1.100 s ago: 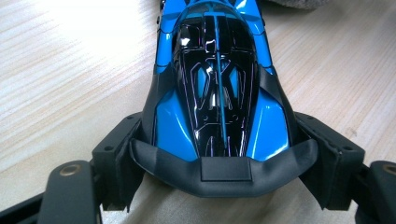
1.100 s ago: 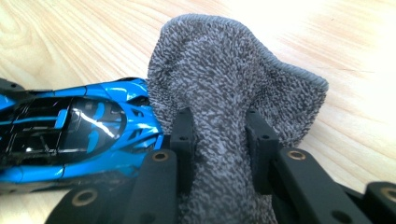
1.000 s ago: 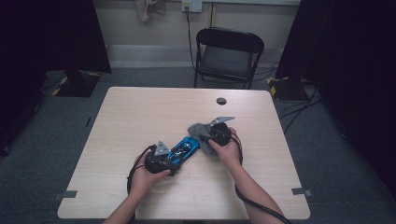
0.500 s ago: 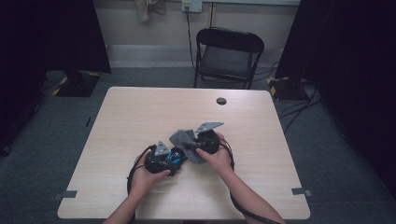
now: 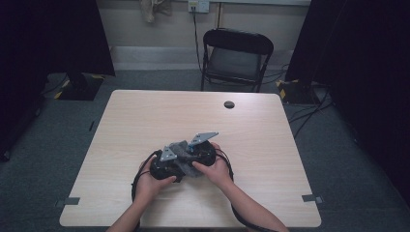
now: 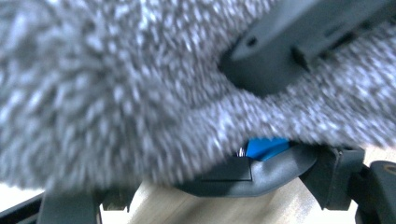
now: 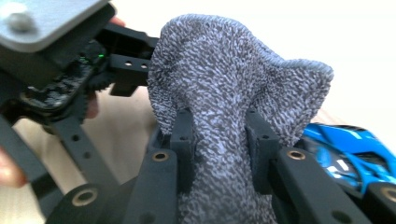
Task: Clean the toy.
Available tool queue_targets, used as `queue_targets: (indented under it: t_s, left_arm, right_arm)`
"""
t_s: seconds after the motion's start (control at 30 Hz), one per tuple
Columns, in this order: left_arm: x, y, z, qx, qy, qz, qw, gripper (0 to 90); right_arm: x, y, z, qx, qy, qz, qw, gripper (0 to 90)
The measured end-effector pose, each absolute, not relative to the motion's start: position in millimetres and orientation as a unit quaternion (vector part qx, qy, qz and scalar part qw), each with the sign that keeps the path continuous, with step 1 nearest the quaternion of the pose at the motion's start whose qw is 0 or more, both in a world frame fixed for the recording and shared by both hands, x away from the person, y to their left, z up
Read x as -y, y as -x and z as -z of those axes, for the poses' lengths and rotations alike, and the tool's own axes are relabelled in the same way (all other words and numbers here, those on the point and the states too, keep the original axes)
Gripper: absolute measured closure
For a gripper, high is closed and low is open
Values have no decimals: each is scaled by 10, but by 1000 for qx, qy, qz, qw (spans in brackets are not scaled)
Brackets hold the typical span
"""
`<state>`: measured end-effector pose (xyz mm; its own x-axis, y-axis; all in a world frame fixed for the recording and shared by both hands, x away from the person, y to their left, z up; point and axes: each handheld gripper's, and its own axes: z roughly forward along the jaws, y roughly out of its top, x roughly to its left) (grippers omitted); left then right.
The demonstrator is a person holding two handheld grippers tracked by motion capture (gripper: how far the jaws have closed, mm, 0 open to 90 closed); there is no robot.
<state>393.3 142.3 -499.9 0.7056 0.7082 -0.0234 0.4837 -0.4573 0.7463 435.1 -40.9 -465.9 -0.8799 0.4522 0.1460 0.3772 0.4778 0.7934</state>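
**Grey cloth point(image 7: 233, 93) pressed over the blue toy car point(image 7: 348, 149), wiping step in hand**

At the near middle of the bench point(image 5: 145, 121), the person's left hand point(image 5: 150, 183) holds the left tool point(image 5: 170, 162) low over the wood. Its jaws stand wide. In the left gripper view a sliver of blue bodywork sits between them beneath the cloth, so this tool appears to be grasping the car across its width and holding it steady. The cloth lies right over the car there and is blurred, so the contact itself is hard to make out.

Just to the right, touching the left tool, the fuzzy speckled cloth bunches up between the two tools and hides most of the car in the high view.

Right of that, the right hand point(image 5: 212, 169) carries the right tool point(image 7: 219, 135), clenched tight on a fold of the cloth. The fabric rises in a loose hump above its jaws, with the car's blue roof showing just beside it.

My reading is that the car is being rubbed down or covered with the cloth, and the job is mid-way. The next move calls for the right tool to keep its pinch and draw the cloth along the bodywork while the left tool holds firm, so the car neither twists nor slips out
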Motion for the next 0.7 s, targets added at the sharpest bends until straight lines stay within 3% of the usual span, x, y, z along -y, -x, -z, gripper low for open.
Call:
queue_targets:
  t_s: [0.7]
  left_arm:
    - [-1422, -3932, 4999, -355, -840, -147, 382, 241]
  right_arm:
    - [810, -4761, 4725, -842, -322, -423, 96, 700]
